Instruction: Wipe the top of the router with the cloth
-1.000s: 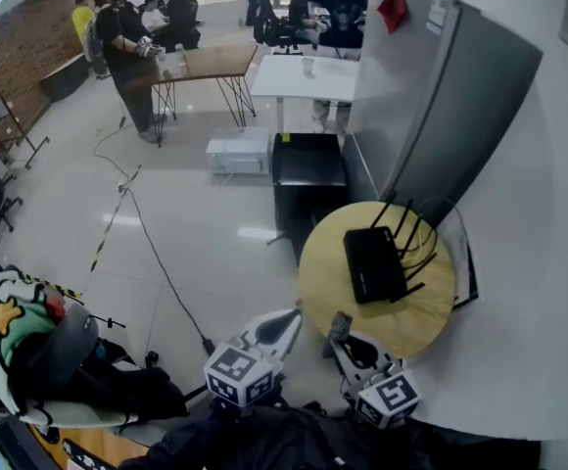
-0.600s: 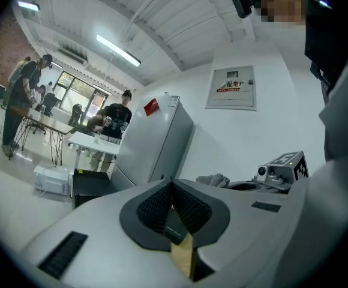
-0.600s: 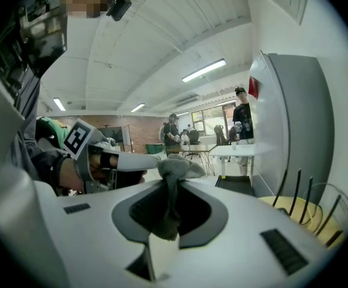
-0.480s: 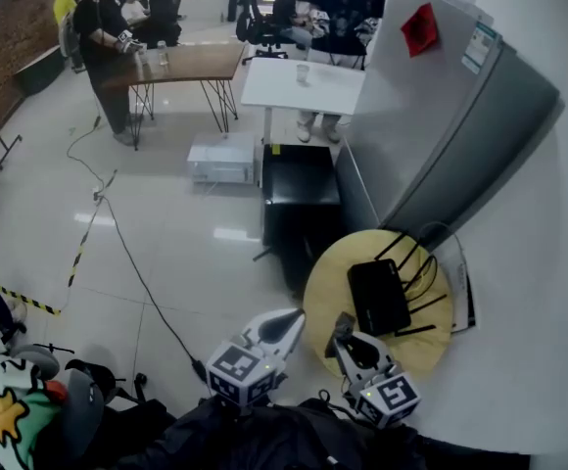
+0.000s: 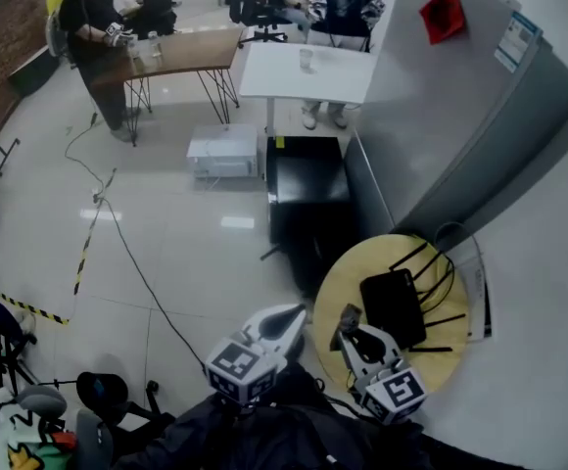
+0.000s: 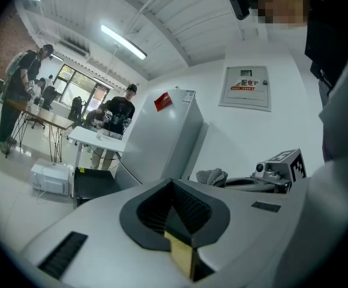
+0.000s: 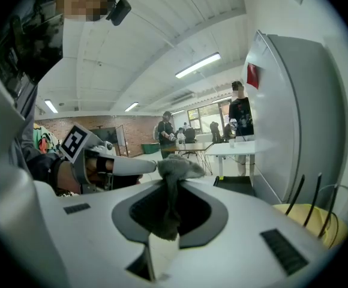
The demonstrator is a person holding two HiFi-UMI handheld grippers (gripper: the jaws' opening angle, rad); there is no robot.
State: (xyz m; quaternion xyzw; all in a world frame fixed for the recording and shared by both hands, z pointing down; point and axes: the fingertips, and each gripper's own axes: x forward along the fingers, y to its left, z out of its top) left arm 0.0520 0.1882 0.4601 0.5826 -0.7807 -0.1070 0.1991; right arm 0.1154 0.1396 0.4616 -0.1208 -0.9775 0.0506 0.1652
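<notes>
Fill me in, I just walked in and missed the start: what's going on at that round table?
A person holds a gripper in each hand. The right gripper is shut on a grey cloth at the near edge of the round table, short of the black router lying on it. The left gripper is shut and empty, beside the table. Wiping has not begun.

The white wall panel (image 6: 244, 87) carries small Chinese print, too blurred to read. The label (image 5: 515, 41) on the refrigerator (image 5: 460, 125) is illegible too.
</notes>
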